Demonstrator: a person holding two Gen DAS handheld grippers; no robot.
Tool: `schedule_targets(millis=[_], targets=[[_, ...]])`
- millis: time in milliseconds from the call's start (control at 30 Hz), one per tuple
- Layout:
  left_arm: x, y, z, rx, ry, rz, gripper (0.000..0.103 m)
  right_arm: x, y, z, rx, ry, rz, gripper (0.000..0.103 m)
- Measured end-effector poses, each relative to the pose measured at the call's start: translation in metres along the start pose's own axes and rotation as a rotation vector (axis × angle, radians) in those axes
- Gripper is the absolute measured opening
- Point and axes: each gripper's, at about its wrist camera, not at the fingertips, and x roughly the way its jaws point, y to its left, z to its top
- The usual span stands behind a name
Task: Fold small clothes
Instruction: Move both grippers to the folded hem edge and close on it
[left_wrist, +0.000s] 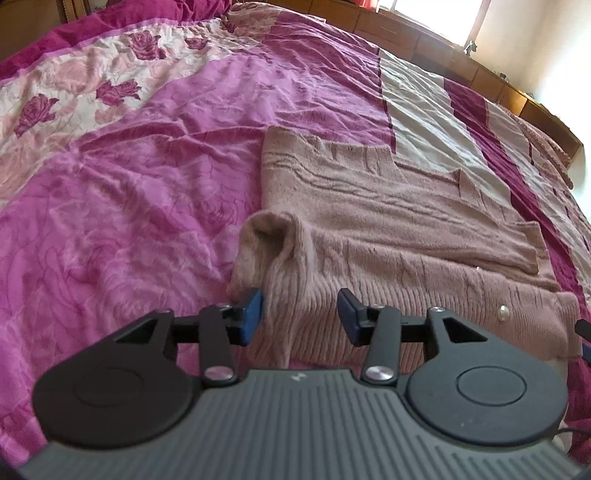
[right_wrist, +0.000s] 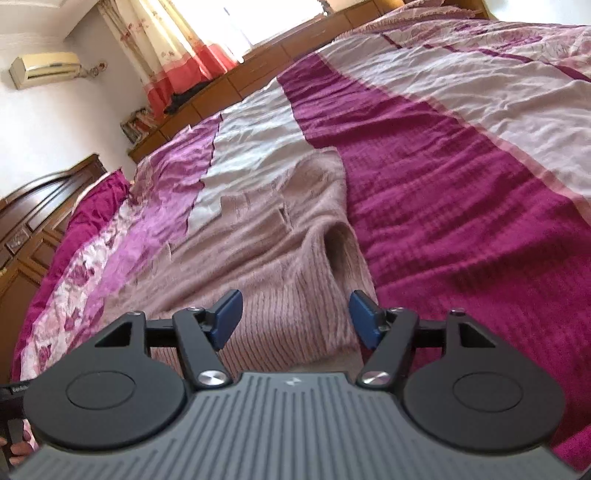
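Both grippers hang released over the pink sweater (left_wrist: 388, 236): left gripper (left_wrist: 300, 314) and right gripper (right_wrist: 295, 317) straddle its near hem, body running toward twelve o'clock

One pink knitted sweater (left_wrist: 388, 229), one bedspread (left_wrist: 129, 184), two tongs (left_wrist: 300, 315)

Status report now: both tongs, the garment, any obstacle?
Left tongs open, empty. Right tongs open, empty. Dusty-pink knitted cardigan folded flat on magenta bedspread. Nothing in the way.
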Motion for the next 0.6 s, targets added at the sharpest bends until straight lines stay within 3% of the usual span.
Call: schedule_targets(millis=[233, 500, 600], targets=[[0.009, 0.009, -0.018, -0.026, 0.038, 0.008, 0.047, 0.009, -0.007, -0.016, 0.028, 0.040, 0.003, 0.071], [0.009, 0.005, -0.020, -0.010, 0.021, 0.002, 0.047, 0.015, -0.015, -0.022, 0.061, 0.043, 0.097, 0.095], [0.007, 0.004, -0.020, -0.015, 0.016, -0.021, 0.047, 0.018, -0.013, -0.020, 0.054, 0.055, 0.108, 0.098]])
